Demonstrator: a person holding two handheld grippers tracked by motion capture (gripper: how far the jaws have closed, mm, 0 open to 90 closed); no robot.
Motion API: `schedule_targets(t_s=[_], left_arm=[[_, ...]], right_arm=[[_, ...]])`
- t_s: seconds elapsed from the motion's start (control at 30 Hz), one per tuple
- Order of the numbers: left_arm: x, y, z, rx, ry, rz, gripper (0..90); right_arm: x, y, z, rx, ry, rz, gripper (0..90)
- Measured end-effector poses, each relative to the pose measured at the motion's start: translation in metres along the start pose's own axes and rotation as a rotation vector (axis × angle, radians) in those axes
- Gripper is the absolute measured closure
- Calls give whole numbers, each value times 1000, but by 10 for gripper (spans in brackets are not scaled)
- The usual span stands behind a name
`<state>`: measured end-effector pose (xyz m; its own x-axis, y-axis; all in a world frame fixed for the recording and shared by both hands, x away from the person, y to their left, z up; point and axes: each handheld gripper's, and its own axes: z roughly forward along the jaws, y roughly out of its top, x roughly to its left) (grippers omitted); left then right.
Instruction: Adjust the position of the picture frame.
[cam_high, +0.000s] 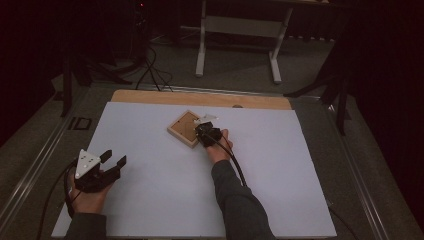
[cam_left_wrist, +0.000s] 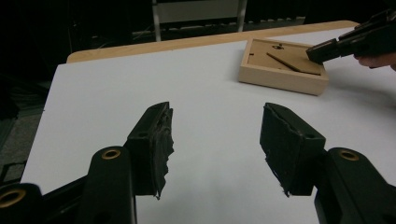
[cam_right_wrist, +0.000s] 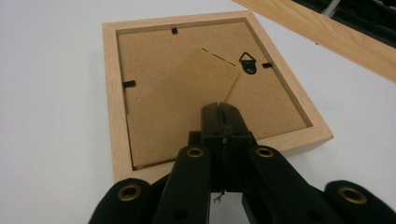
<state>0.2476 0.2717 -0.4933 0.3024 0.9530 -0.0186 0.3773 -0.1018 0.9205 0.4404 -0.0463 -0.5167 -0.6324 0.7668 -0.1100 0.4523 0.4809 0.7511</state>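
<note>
High view: the wooden picture frame (cam_high: 184, 128) lies face down on the white counter (cam_high: 150, 200), a little back of the middle and turned cornerwise, its brown backing board upward; the right gripper (cam_high: 204, 129) sits at the frame's right side, its fingers reaching in over the backing; the right forearm, in a dark sleeve, runs up from the bottom edge, the hand wrapped around the gripper's body with the black cable trailing back along the wrist.

In the right gripper view the frame (cam_right_wrist: 112, 93) shows its back: pale wood rim, brown backing board (cam_right_wrist: 177, 93), small black turn tabs (cam_right_wrist: 129, 84) along the inner edge, a black triangular hanger (cam_right_wrist: 247, 63) near the far corner, and a folding stand flap cut into the board; the right gripper (cam_right_wrist: 222, 109) has its fingers pressed together, closed, their tips over the stand flap just inside the near rim; whether anything is pinched between them I cannot tell.

The left gripper (cam_high: 113, 159) rests well apart, near the counter's front left corner, held in the left hand with the grey three-cornered plate on top and pointed toward the frame; in the left gripper view its fingers (cam_left_wrist: 152, 140) stand wide open with bare counter between them, the frame (cam_left_wrist: 280, 77) far ahead to the right.

No writing or label can be read.
</note>
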Motion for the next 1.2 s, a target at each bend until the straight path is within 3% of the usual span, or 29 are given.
schedule_targets(t_s=[0.57, 1.2], left_arm=[[-5, 0, 3, 13, -4, 29, 435], [-15, 0, 10, 43, -38, 56, 435]], right_arm=[[12, -15, -19, -3, 36, 32, 899], [35, -33, -43, -9, 86, 30, 900]])
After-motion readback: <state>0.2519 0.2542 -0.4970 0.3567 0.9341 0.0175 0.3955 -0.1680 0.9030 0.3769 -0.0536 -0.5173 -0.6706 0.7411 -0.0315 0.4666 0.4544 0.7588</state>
